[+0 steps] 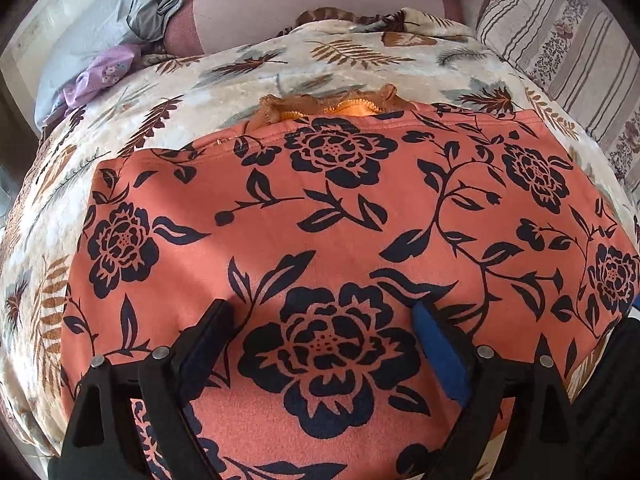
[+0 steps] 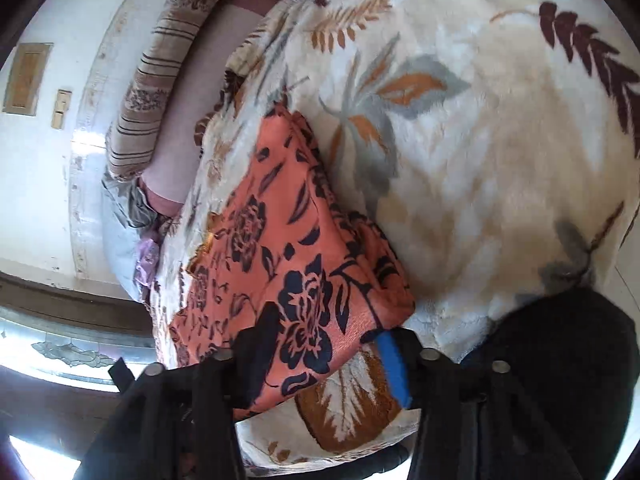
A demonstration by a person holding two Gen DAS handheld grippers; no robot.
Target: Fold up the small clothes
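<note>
- While the left wrist view looks down, the left gripper (image 1: 322, 316) hangs over the coral floral garment (image 1: 340, 216), jaws spread wide, gripping nothing; the garment lies flat on the leaf-print blanket (image 1: 168, 92), orange ruffled fabric (image 1: 320, 106) peeking out at its far edge.
- Right wrist view: right gripper (image 2: 324, 340) jaws wide apart, straddling the garment's (image 2: 280, 240) near corner, not clamped on it; striped cushion (image 2: 160, 92) beyond.
</note>
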